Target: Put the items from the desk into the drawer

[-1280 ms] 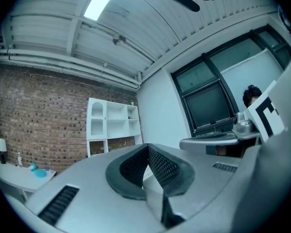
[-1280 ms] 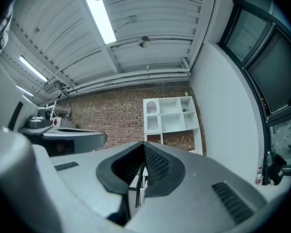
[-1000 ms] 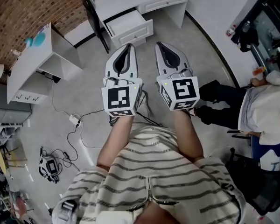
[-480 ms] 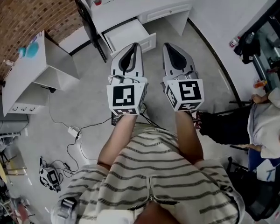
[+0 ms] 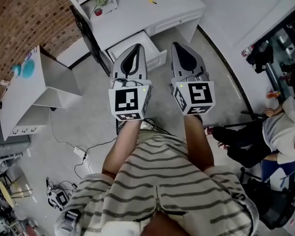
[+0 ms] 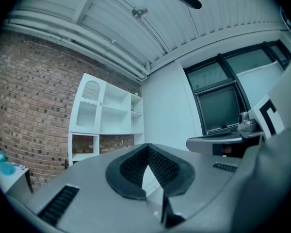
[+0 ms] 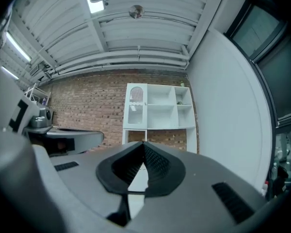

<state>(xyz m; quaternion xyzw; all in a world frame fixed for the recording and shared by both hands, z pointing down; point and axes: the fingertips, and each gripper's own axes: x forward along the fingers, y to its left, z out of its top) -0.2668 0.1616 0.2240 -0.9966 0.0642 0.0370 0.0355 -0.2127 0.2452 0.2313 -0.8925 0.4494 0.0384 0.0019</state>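
— What are the two shells made of?
— The left gripper [image 6: 147, 144] and the right gripper [image 7: 143, 142] both look like grey plastic, smooth and matt. The fingers [image 6: 162, 168] carry black pads with a fine ribbed grid, and they look rubbery.
— And the furniture?
— The surface [image 5: 132, 14] and its drawer [image 5: 158, 58] are white and smooth, with a dull painted finish. The brick wall [image 5: 24, 18] is rough. The floor [image 5: 88, 122] is grey and hard, with a faint sheen.
— The person's top [image 5: 162, 181]?
— Striped cloth, soft, looks knitted.

Head above desk [image 5: 137, 16], gripper views share shelf [image 6: 105, 114]
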